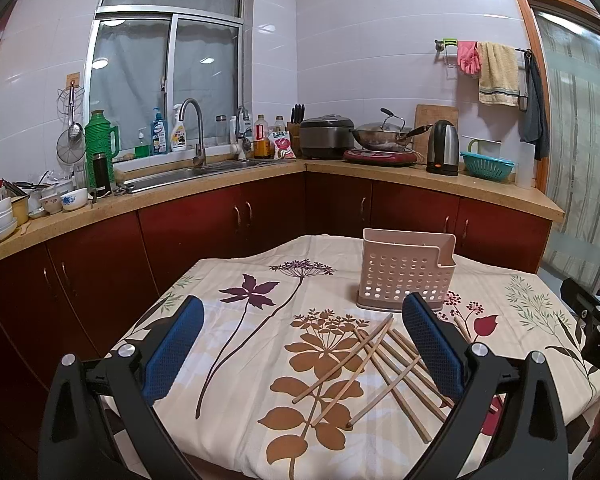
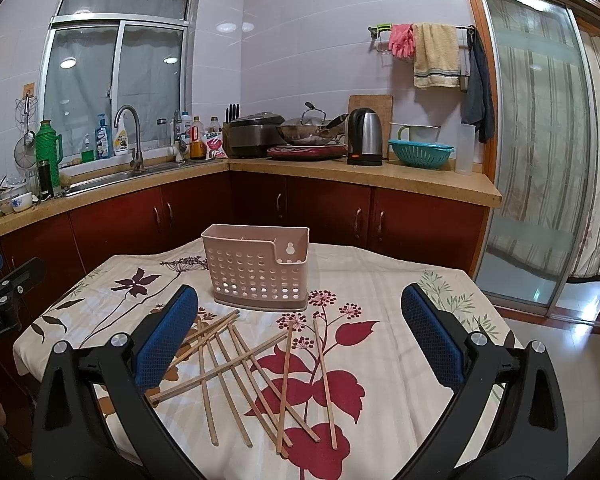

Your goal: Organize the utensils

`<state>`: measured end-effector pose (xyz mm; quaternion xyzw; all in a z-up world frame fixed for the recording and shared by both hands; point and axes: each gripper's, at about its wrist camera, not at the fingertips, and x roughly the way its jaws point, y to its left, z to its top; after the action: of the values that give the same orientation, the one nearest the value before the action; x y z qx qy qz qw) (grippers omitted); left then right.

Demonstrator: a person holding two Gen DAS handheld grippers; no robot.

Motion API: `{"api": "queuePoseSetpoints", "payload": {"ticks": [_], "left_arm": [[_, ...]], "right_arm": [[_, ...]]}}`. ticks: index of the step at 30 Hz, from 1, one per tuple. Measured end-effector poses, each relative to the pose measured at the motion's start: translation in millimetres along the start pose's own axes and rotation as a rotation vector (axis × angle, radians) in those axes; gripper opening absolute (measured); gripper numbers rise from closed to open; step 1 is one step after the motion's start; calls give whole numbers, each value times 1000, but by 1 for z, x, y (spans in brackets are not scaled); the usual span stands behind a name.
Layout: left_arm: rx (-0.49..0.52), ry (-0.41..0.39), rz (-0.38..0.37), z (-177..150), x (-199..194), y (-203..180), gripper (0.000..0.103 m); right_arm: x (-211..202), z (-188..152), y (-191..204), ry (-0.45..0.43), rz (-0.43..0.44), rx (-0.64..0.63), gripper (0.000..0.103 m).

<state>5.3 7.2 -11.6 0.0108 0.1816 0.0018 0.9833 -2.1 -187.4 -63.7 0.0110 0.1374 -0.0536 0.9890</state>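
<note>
Both the left tongs (image 1: 300,344) and right tongs (image 2: 300,340) are spread, empty, above scattered thin wooden chopsticks (image 2: 256,376) near the bench's front edge; a pink perforated plastic holder (image 2: 256,268) stands behind them.

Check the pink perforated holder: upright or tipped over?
Upright. The holder stands on its base on the tablecloth, opening facing up, with the chopsticks lying loose in front.

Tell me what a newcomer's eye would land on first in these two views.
First, the wooden chopsticks scattered crisscross on the flowered tablecloth, near the table's front. Just behind them stands the pale perforated utensil holder, upright and seemingly empty. Both blue-padded tools frame the scene wide open, the right tool over the chopsticks and the left tool beside them, neither holding anything.
</note>
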Motion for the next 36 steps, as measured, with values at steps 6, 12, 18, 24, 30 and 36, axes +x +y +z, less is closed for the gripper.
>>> {"api": "queuePoseSetpoints", "payload": {"ticks": [6,12,18,24,30,36], "left_arm": [[1,1,0,2,0,0,97],[1,1,1,-2,0,2,97],[2,1,-2,2,-1,0,97],[3,-1,-1,3,0,0,97],[15,10,3,-8,10,3,97],[34,79,-6,-27,30,5,97]], "right_arm": [[0,0,0,1,0,-1,99],[0,0,0,0,0,-1,99],[0,0,0,1,0,-1,99],[0,0,0,-1,0,-1,99],[9,-4,-2,14,-3,-4,99],[36,-27,-9,86,10,3,99]]}}
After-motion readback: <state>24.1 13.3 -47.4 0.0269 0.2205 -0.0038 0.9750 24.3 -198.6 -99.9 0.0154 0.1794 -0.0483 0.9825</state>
